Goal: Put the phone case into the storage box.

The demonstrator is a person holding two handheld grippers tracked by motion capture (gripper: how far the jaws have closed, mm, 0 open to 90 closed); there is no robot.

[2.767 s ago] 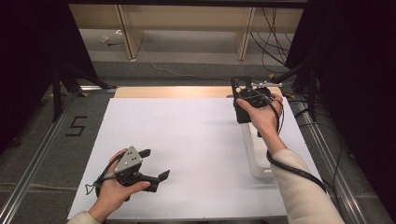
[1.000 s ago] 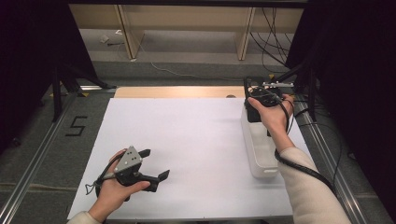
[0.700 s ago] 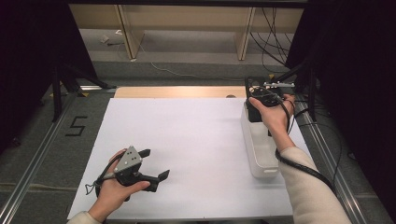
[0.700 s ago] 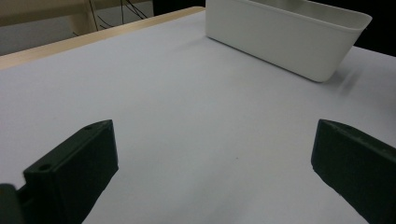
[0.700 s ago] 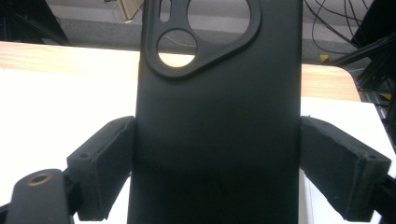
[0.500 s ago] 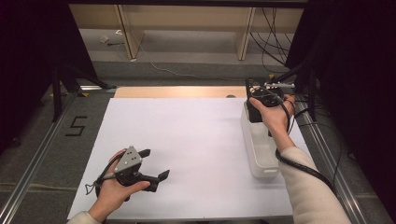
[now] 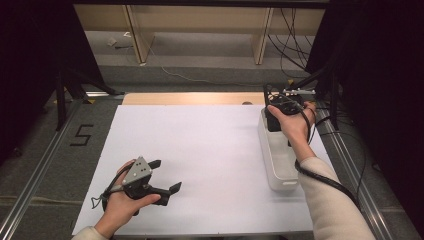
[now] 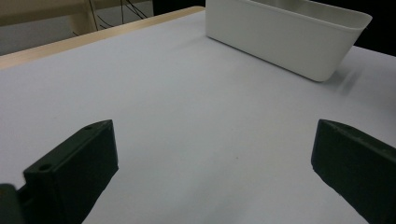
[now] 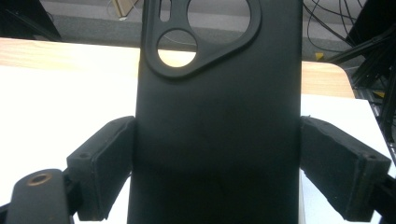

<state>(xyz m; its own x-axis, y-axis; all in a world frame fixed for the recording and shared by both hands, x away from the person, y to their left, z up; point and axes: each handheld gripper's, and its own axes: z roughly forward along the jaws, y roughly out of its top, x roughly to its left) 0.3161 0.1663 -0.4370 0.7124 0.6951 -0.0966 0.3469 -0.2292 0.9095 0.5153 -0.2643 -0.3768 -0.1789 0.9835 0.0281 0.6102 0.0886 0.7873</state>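
While we check the high view, the right hand-held gripper [image 7: 278,118] sits at about 2 o'clock on the worktop [image 7: 200,150], over the far end of a white bin [image 7: 280,172]. Its jaws are clamped on the two side edges of a black phone case [image 9: 217,121], seen close in the right gripper view; the camera cut-out is at 12 o'clock in that view, and tan wood shows through the round hole. We read no brand or text on the case. The bin runs along the worktop's right edge, from 2 to 4 o'clock. At about 7 o'clock the left hand-held gripper [image 7: 165,176] rests low over the white sheet, jaws spread wide with nothing between them; its own view shows bare sheet and the bin [image 8: 289,35] at 1 o'clock. On the floor mat at 9 o'clock we read a black "5" [image 7: 81,135].
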